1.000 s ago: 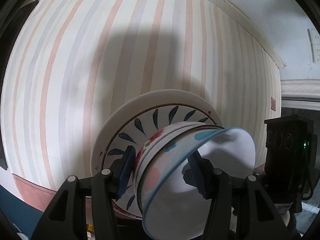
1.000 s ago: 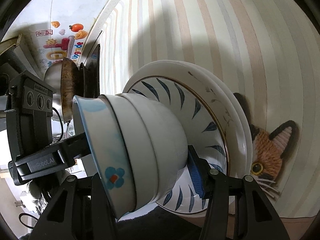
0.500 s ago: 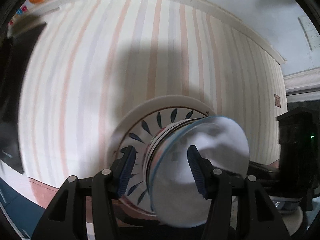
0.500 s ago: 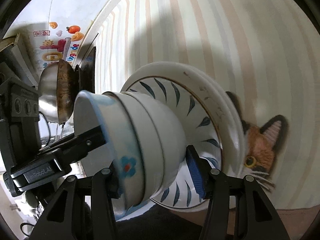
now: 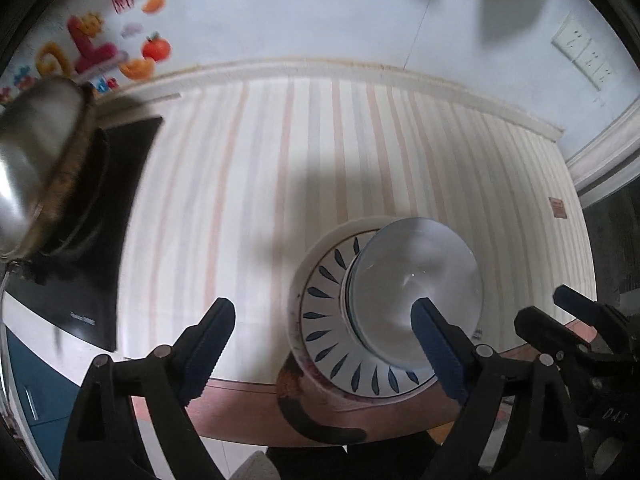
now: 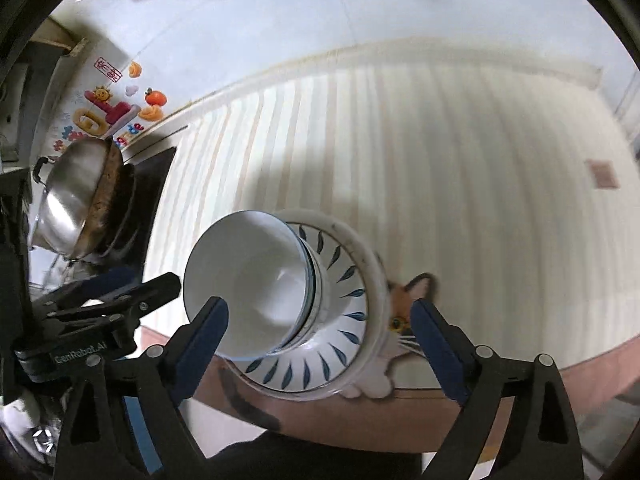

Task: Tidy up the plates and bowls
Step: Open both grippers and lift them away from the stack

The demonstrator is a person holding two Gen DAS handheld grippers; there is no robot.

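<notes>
Our striped worktop (image 5: 280,184) carries everything: at its near edge, beside the cat picture (image 6: 404,308) on the cloth, sits the stack of plates (image 6: 360,280), a plain white one below and a blue-leaf one on it, with the nested bowls (image 6: 256,280) standing in the middle of the top plate. A steel pan (image 6: 68,204) rests on the dark hob well off to the side.

We judge the stacking done and the step in hand to be the let-go and retreat. The jaws of our left gripper (image 5: 324,344) have just been opening; they stand spread, and nothing is pinched, though one of its fingers (image 5: 436,344) crosses in front of the bowls. The jaws of our right gripper (image 6: 320,344) have likewise just been opening, and the pile shows between its fingers without contact.

To finish well, we should draw both straight up and away, jaws kept wide, so no finger catches a bowl rim. The pile sits close to the worktop's edge, so we must avoid nudging it outward.
</notes>
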